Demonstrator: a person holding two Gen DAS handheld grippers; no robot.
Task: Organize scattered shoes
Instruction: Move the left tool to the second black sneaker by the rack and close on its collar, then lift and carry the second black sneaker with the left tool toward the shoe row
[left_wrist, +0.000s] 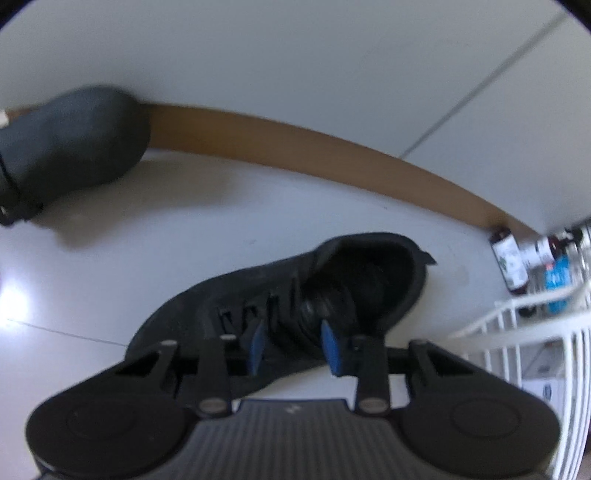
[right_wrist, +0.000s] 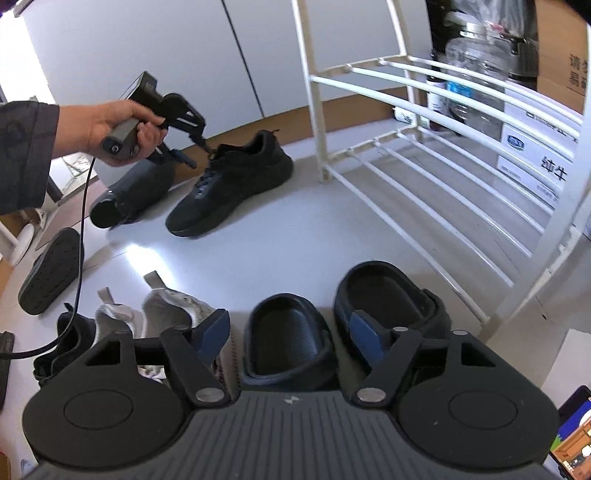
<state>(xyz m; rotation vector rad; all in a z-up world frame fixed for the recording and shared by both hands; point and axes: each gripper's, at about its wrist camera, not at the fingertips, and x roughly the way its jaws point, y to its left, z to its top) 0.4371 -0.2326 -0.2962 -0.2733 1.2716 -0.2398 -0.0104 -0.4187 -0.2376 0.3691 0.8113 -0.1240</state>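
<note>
We see the person's left hand (right_wrist: 122, 129), in a dark sleeve, holding the left claw (left_wrist: 291, 345) tilted steeply down over the black lace-up mesh sneaker (left_wrist: 295, 299). Its blue pads (left_wrist: 330, 347) stand narrowly apart on either side of the tongue and laces; we cannot tell whether they press on it. The right claw (right_wrist: 290, 332) hangs wide open and empty above two black rubber clogs (right_wrist: 291, 336), side by side on the floor.

The sneaker stands on the pale grey glossy floor (right_wrist: 258, 243) near the brown skirting board (left_wrist: 295, 147), a dark grey shoe (left_wrist: 70, 140) lying just beside it. The white metal-tube shoe rack (right_wrist: 424, 122) stands to the right, empty, with bottles and cardboard boxes behind it. Grey and black shoes crowd the near left.
</note>
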